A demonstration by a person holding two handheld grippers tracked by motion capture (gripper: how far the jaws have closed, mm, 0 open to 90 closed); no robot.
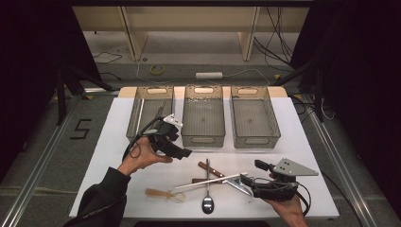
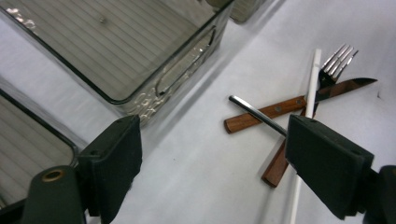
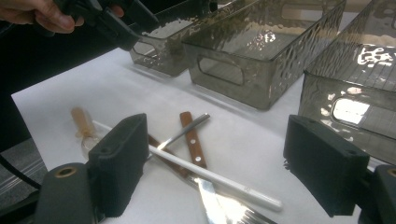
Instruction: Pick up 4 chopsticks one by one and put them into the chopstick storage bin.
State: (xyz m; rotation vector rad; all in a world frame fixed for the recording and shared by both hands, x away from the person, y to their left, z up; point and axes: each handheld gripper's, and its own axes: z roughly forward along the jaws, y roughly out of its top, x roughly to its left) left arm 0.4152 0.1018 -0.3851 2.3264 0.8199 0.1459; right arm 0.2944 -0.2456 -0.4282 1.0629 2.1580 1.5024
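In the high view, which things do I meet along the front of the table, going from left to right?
Plastic spoon → metal spoon → right claw.

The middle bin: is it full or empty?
Empty: the middle bin shows only its bare ribbed floor, while the cutlery lies on the table.

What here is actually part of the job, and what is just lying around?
Part of the job:
- clear bins
- wooden-handled knife
- fork
- metal spoon
- white stick
- plastic spoon

Just lying about, on the floor beyond the table:
- tape roll
- power strip
- cables
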